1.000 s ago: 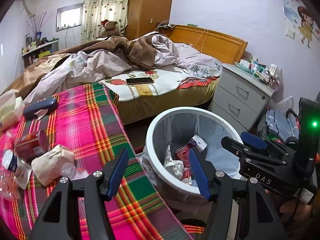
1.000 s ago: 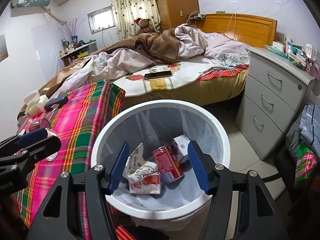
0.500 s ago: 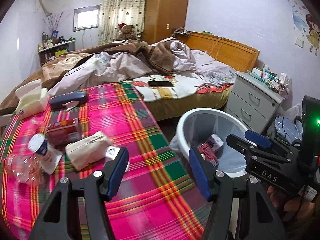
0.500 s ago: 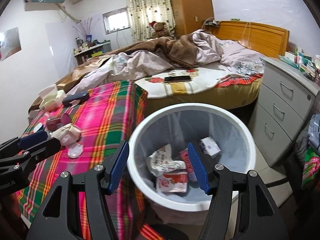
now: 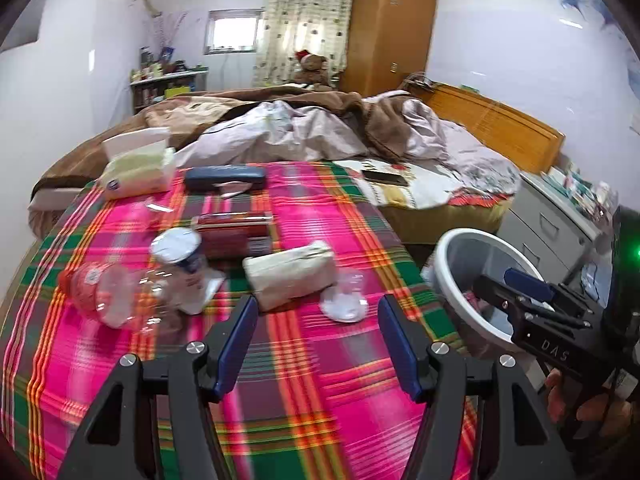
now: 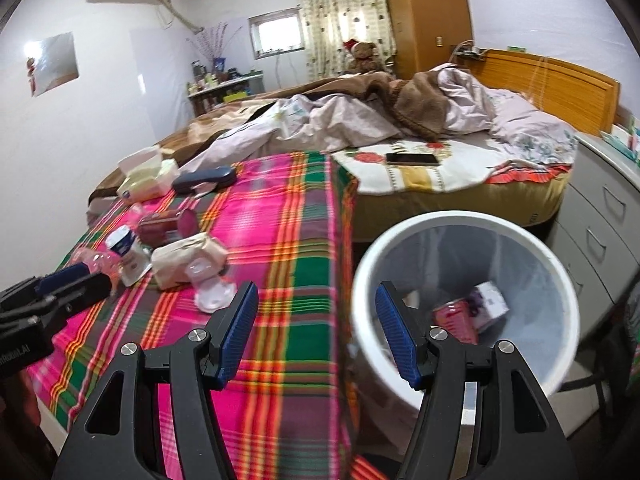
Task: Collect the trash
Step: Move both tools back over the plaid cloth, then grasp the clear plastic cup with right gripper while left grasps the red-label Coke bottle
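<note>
Both tongs gape empty; left tongs (image 5: 318, 344) over tablecloth (image 5: 320, 380).

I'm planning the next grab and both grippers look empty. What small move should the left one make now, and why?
Probably ease the left gripper forward and down onto the clear plastic cup. The gripper is open and empty, and the cup lies nearest, almost in line between its fingers, on the plaid cloth beside the tissue pack. The white bin waits close by.
</note>
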Available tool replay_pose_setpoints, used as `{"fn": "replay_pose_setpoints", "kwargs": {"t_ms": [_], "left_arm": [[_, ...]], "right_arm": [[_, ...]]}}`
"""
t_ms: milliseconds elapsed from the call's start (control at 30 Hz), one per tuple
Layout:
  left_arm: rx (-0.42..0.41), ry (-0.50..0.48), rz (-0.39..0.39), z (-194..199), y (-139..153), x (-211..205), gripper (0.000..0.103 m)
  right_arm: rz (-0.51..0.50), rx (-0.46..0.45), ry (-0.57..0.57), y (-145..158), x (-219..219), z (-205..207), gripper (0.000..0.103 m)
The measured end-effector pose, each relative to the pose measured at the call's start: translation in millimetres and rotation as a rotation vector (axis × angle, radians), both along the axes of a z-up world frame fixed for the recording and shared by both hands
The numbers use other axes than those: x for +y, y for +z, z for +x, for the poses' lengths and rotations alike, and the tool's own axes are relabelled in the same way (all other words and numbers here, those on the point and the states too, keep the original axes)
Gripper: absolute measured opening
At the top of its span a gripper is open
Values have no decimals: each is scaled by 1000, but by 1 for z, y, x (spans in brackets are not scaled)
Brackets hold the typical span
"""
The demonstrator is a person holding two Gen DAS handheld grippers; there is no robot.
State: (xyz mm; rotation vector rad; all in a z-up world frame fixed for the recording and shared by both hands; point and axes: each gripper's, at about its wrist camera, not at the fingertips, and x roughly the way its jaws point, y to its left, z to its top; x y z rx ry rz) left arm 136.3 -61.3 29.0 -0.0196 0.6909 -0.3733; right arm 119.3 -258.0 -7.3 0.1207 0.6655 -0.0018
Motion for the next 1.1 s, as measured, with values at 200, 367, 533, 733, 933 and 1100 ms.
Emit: {"fn": "replay_pose_setpoints", "kwargs": {"t_ms": [200,367,533,733,933,1100], "left_arm": [[7,91,-2,5,-4,39,65],[21,161,4,12,-10,71,65],[25,224,10,18,-13,97,65],[62,295,9,32,-23,127,67],[122,307,-78,45,-35,148,72],[164,291,-159,61,-38,150,72]], "right_arm": [[-7,24,77,-7,28,12,63],[-8,46,111,-12,45,23,63],[-21,62,142,-14,62,34,63],[-52,86,161,-20,75,47,63],[-36,139,172,-29,80,59,63],[-26,161,189,-31,83,64,62]]}}
